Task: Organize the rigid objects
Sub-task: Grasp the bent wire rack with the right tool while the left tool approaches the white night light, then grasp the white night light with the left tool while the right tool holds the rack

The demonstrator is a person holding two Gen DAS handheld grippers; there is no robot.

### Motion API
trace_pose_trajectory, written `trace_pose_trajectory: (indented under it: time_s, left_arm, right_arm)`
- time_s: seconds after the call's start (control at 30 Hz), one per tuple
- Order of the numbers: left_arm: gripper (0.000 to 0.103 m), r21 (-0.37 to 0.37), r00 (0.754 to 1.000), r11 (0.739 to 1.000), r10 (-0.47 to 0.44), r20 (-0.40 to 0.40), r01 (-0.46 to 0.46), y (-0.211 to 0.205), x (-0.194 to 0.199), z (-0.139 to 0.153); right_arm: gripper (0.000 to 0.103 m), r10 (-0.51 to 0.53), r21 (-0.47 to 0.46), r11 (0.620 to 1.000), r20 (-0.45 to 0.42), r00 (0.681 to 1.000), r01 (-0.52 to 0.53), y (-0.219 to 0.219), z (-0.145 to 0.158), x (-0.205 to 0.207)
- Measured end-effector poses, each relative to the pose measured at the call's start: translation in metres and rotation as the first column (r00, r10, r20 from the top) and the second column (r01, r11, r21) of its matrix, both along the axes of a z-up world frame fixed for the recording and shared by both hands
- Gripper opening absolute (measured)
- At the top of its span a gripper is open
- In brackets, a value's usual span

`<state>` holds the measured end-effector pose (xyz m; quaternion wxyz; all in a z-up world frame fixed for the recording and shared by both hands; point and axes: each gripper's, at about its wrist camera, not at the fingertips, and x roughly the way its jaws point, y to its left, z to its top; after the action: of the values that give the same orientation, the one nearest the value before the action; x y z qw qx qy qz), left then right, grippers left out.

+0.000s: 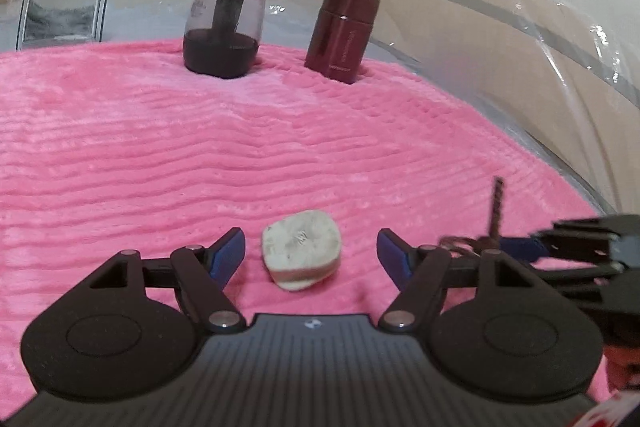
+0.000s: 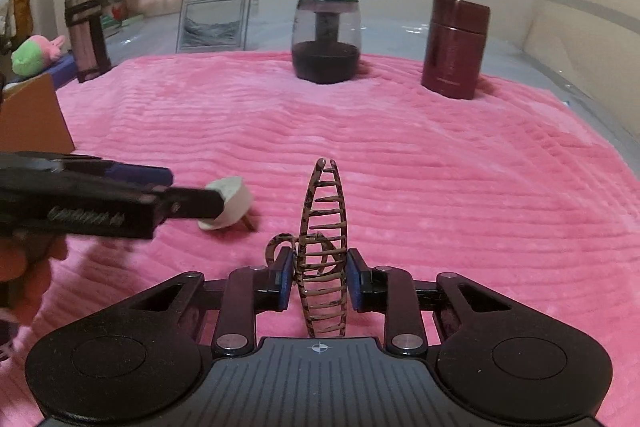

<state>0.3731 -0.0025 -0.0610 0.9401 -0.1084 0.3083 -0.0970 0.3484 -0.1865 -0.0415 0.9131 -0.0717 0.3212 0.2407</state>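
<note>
Blanket, pink and ribbed, is spread across the whole surface. At its far edge 2 containers are stood upright, apparently already arranged: a dark glass jar to the left, a maroon canister to the right. Nearer, the right gripper is clamped on a tortoiseshell hair claw, likely for carrying. The left gripper is held half-wide around a white plug, untouched, seemingly before grasping.

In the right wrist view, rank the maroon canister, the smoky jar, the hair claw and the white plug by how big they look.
1. Hair claw, tallest in frame, though only because it sits in the right tool, nearest the camera.
2-3. Maroon canister and smoky jar: too alike to rank.
4. White plug, partly hidden.
</note>
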Motion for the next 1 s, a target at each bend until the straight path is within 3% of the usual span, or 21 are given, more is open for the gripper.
trace_pose_trajectory:
  time_s: [0.2,0.33,0.5,0.73,1.0]
  left_arm:
    - [0.06,0.003,0.999,1.0,-0.007,-0.041,0.007,0.001,0.021,-0.013]
    - [0.047,0.006,0.998,1.0,-0.021,-0.058,0.022,0.0,0.025,-0.016]
    - [0.047,0.012,0.998,1.0,-0.018,-0.063,0.019,-0.001,0.016,-0.011]
    - [0.046,0.032,0.999,0.999,-0.038,-0.033,0.039,-0.007,-0.033,0.012]
    - [0.046,0.068,0.998,0.996,-0.065,0.021,0.064,-0.016,-0.117,0.063]
  right_arm:
    - [0.024,-0.015,0.004,1.0,-0.007,1.0,0.015,-0.005,-0.003,0.0]
    - [0.024,-0.024,0.007,1.0,-0.009,1.0,0.024,-0.005,-0.004,0.002]
    - [0.024,-0.049,0.021,0.999,-0.014,0.999,0.049,-0.005,-0.005,0.0]
    - [0.024,-0.09,0.082,0.992,-0.032,0.995,0.092,-0.012,0.005,-0.021]
    - [0.024,-0.086,0.144,0.986,-0.032,0.996,0.09,-0.007,0.034,-0.084]
